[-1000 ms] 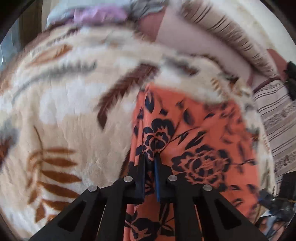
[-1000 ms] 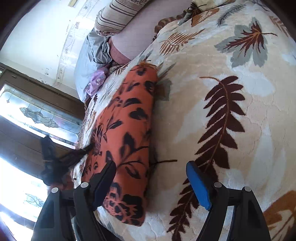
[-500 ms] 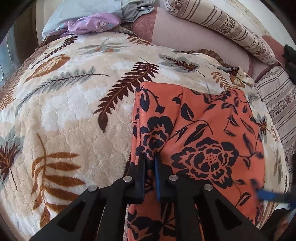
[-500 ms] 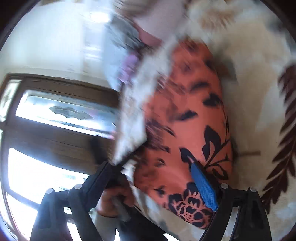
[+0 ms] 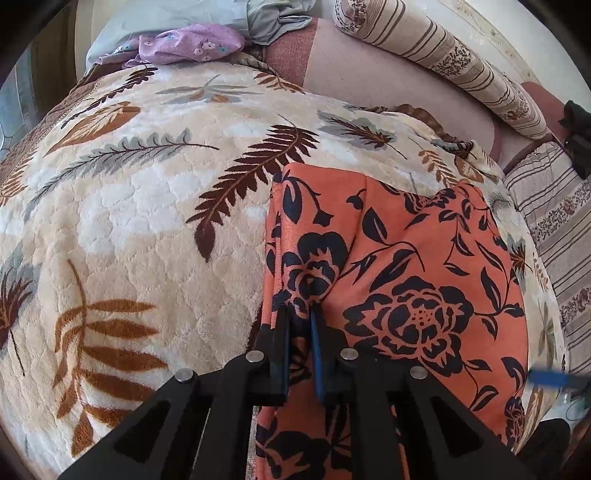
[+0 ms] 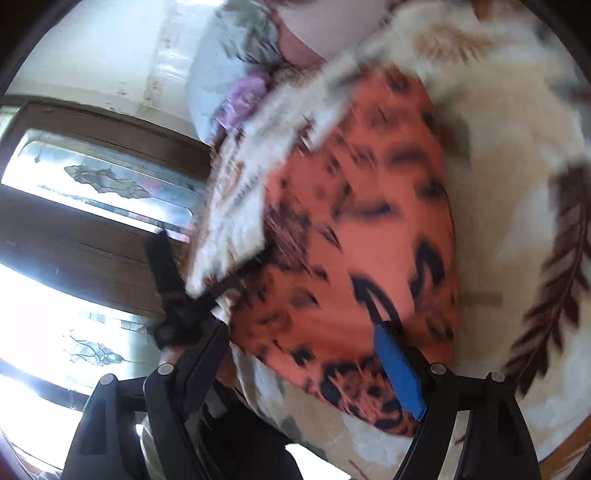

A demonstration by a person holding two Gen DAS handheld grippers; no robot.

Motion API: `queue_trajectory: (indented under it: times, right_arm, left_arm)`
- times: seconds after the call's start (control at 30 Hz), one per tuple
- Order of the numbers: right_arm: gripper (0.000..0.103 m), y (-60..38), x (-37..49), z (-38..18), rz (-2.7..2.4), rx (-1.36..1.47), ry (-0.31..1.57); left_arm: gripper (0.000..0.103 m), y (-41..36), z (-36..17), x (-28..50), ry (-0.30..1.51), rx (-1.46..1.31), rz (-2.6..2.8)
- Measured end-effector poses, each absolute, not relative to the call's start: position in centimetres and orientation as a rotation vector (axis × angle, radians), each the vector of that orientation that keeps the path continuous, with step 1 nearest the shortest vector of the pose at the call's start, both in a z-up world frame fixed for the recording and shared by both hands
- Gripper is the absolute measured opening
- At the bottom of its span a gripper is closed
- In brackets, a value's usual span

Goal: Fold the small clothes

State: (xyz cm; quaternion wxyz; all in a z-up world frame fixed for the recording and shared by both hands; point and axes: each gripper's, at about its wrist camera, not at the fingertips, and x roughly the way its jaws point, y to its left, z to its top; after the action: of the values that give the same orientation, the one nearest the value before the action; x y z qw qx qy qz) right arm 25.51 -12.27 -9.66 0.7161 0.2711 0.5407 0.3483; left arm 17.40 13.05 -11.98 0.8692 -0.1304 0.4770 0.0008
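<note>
An orange garment with a black flower print (image 5: pixel 402 266) lies flat on a cream leaf-patterned blanket (image 5: pixel 140 221). My left gripper (image 5: pixel 300 317) is shut on the garment's near left edge. In the blurred right wrist view the same garment (image 6: pixel 354 236) fills the middle. My right gripper (image 6: pixel 303 347) is open, its jaws wide apart over the garment's near end, with the blue pad (image 6: pixel 399 373) on the cloth. A blue tip of the right gripper shows at the far right of the left wrist view (image 5: pixel 546 377).
A purple cloth (image 5: pixel 192 42) and a grey-blue cloth (image 5: pixel 266 14) lie at the blanket's far end. A striped bolster (image 5: pixel 443 55) and a striped cushion (image 5: pixel 561 229) line the right side. A wooden-framed window (image 6: pixel 92 192) stands beyond the bed's edge.
The left gripper has kept its hold and steadied. The right gripper has swung left over the garment's near end, still open, and is moving fast.
</note>
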Motion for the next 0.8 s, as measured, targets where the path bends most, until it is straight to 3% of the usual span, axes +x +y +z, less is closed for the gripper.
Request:
queue_trajectory:
  times: [0.13,0.3,0.5,0.67,0.8]
  right_arm:
    - [0.084,-12.9,30.3,-7.5,0.754,0.630,1.147]
    - [0.085,-11.6,34.8,-13.9,0.614,0.614,1.322]
    - [0.086,-11.0,36.1,-8.8,0.669,0.573,1.213]
    - [0.087,-9.3,39.6,-15.3,0.595,0.597,1.325]
    - [0.087,-8.4,38.1,-11.6,0.615,0.507,1.303]
  left_arm:
    - [0.013,13.1,-12.0,17.3,0.994,-0.282,0.003]
    - [0.013,13.0,-12.0,17.3,0.991,-0.292,0.006]
    - [0.013,13.1,-12.1,17.1,0.979,-0.295,-0.004]
    - [0.014,12.9,-12.1,17.2,0.978,-0.287,0.006]
    - [0.014,13.0,-12.1,17.1,0.979,-0.290,0.007]
